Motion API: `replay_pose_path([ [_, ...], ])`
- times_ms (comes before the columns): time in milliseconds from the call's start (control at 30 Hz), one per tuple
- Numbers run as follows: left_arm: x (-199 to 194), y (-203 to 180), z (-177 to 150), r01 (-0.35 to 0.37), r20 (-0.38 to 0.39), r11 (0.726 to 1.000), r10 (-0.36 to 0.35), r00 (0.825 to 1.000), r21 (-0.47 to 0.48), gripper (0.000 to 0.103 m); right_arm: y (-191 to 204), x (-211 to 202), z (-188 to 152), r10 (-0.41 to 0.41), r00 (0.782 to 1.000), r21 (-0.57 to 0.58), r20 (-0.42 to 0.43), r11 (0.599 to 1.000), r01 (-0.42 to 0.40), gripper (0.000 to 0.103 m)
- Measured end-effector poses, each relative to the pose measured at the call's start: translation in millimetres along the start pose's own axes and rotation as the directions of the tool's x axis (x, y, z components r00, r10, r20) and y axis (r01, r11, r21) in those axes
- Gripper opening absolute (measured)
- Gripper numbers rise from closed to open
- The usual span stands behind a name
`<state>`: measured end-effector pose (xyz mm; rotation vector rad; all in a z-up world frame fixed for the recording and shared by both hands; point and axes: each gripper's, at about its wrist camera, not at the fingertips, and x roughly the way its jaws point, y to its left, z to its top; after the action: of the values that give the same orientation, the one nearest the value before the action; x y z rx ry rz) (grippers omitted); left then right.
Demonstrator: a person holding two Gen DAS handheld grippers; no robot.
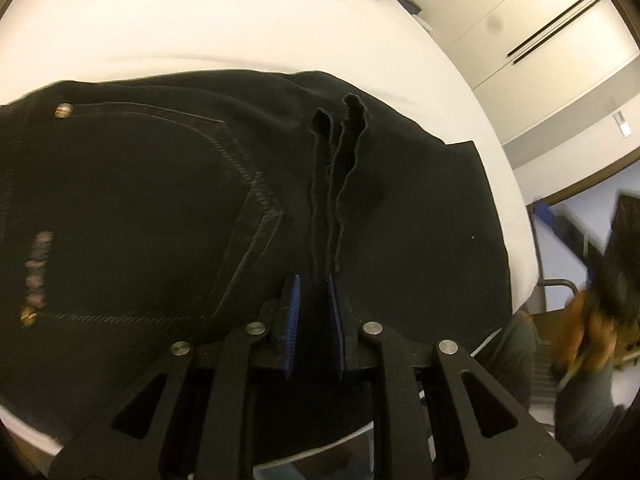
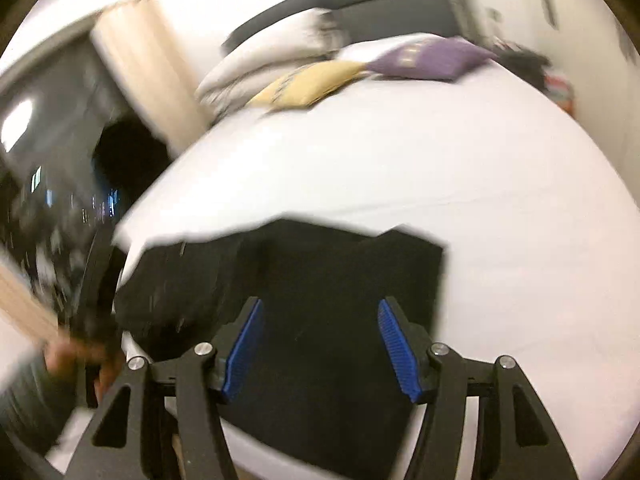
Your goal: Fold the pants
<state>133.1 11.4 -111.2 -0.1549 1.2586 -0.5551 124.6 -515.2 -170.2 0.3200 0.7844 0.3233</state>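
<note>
Black pants (image 1: 160, 200) lie folded on a white bed (image 1: 200, 20), back pocket and brass rivets showing at the left. My left gripper (image 1: 314, 292) is shut on a bunched stack of the pants' hem edges (image 1: 340, 152), which stand up between its blue pads. In the right wrist view the pants (image 2: 320, 264) lie near the bed's near edge. My right gripper (image 2: 320, 312) is open, its blue pads (image 2: 394, 340) wide apart just above the black cloth, holding nothing. This view is motion-blurred.
A yellow pillow (image 2: 308, 84), a purple pillow (image 2: 432, 60) and white pillows (image 2: 272, 52) lie at the head of the white bed (image 2: 480, 180). The other hand and its gripper show at the right edge (image 1: 600, 300) and at the left edge (image 2: 92, 320).
</note>
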Motion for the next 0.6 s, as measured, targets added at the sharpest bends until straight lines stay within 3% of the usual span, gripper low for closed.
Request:
replay_pose_path([
  [67,-16.5,-6.0,5.4,-0.042,0.067,0.999,0.042,0.997,0.001,0.014,-23.8,7.7,17.6,0.078,0.997,0.087,0.014,0.993,-0.079,0.063],
  [133,-26.7,-22.9,20.7,0.045,0.133,0.999,-0.047,0.990,0.013,0.014,-33.5,19.5,21.2,0.149,0.989,0.127,0.014,0.980,-0.150,0.063],
  [233,-14.4,-57.4,43.8,0.145,0.147,0.984,-0.159,0.976,0.102,0.014,-49.6,31.3,21.5,0.182,0.983,0.168,0.007,0.969,-0.181,0.062],
  [300,10.7,-80.2,56.9,0.209,0.120,0.964,-0.229,0.966,0.164,0.014,-53.2,39.4,27.3,0.229,0.973,0.225,0.013,0.948,-0.226,0.062],
  [367,38.5,-89.9,61.0,0.252,0.058,0.955,-0.264,0.963,0.158,0.014,-50.7,40.9,28.0,0.290,0.957,0.249,0.016,0.926,-0.285,0.062],
  [433,73.8,-89.8,55.8,0.163,-0.023,0.974,-0.162,0.987,0.155,0.014,-41.2,49.2,19.8,0.322,0.947,0.258,-0.005,0.915,-0.309,0.062],
  [467,84.4,-84.9,49.0,0.151,-0.041,0.977,-0.146,0.988,0.149,0.014,-47.0,59.1,15.5,0.314,0.949,0.270,-0.031,0.916,-0.295,0.062],
  [500,84.6,-77.6,41.3,0.187,-0.019,0.973,-0.186,0.982,0.133,0.014,-51.3,67.3,14.0,0.294,0.955,0.277,-0.046,0.922,-0.271,0.062],
  [567,78.6,-61.1,27.2,0.240,0.008,0.967,-0.242,0.970,0.080,0.014,-71.9,85.8,9.1,0.264,0.962,0.313,-0.066,0.921,-0.232,0.049],
  [600,74.7,-54.8,19.4,0.252,0.022,0.965,-0.254,0.967,0.066,0.014,-89.7,92.0,6.4,0.276,0.960,0.365,-0.045,0.899,-0.241,0.033],
])
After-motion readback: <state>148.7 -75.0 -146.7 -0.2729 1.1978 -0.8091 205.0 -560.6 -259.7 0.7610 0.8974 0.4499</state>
